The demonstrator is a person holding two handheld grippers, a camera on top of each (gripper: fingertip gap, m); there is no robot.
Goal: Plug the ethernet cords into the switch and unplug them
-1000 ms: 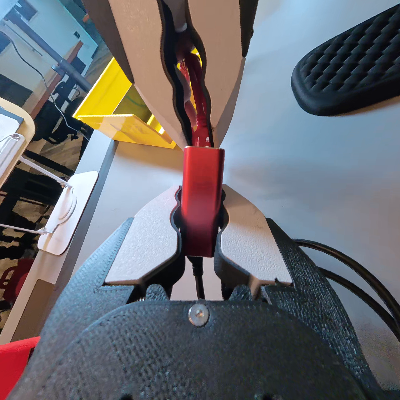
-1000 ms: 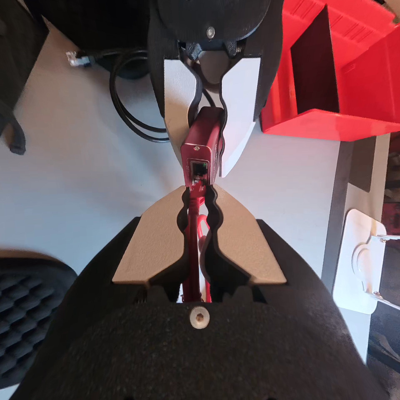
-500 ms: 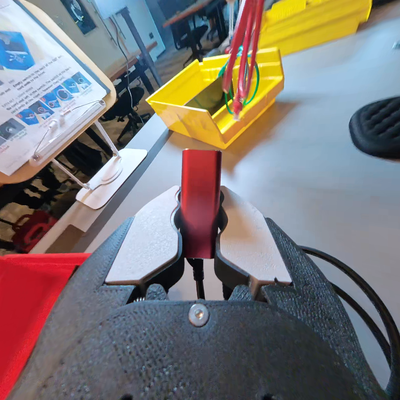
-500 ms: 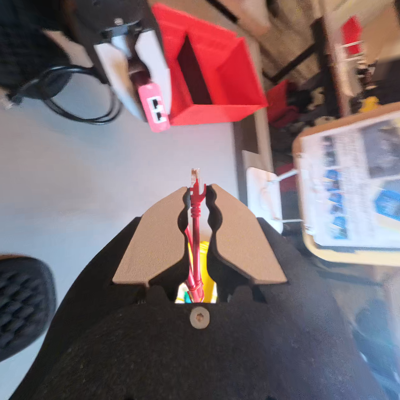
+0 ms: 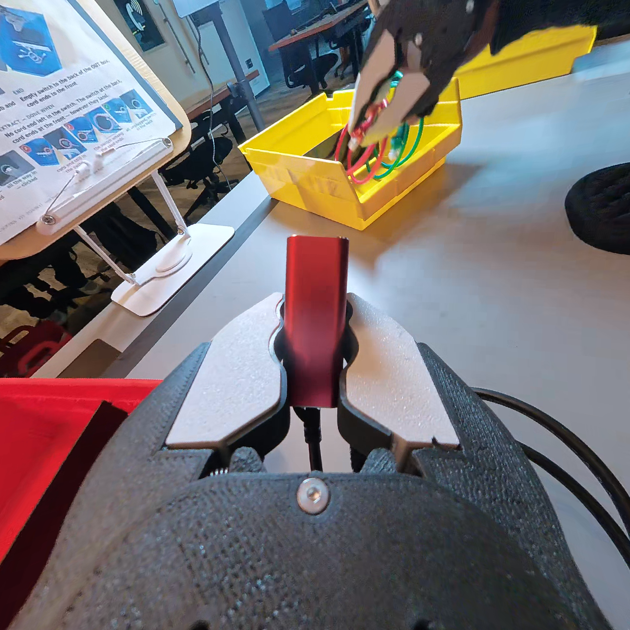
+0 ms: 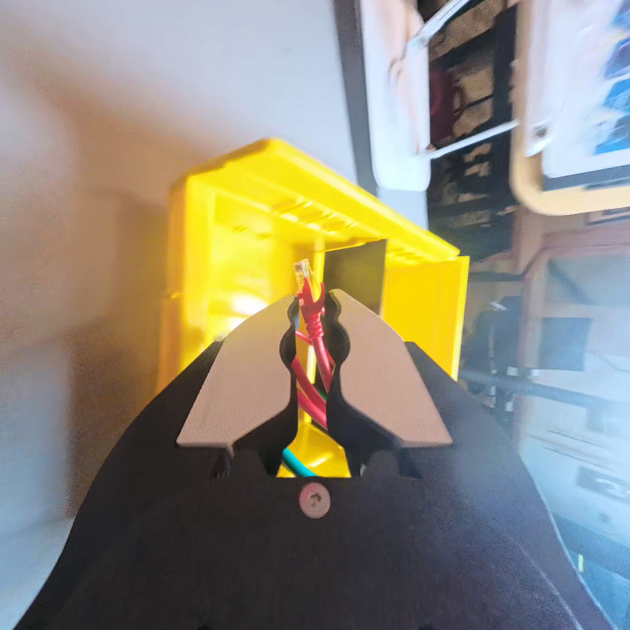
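Note:
My left gripper (image 5: 315, 300) is shut on the small red switch (image 5: 315, 313), holding it upright above the grey table, with a black cable (image 5: 562, 453) trailing from its near end. My right gripper (image 6: 311, 296) is shut on the red ethernet cord (image 6: 315, 327) just behind its clear plug (image 6: 303, 269), over the yellow bin (image 6: 422, 300). It also shows in the left wrist view (image 5: 375, 126), far off above that bin (image 5: 306, 174), where red cord loops (image 5: 361, 163) and green cord loops (image 5: 405, 150) hang into the bin.
A red bin (image 5: 41, 443) sits at the near left. A white stand (image 5: 170, 269) with an instruction sheet (image 5: 68, 95) is at the table's left edge. A black padded rest (image 5: 600, 211) lies at the right. A second yellow bin (image 5: 531, 58) is at the back.
The red cord's plug came out of the switch. My right gripper carried it away to the yellow bin, and the left gripper tilted up with the switch.

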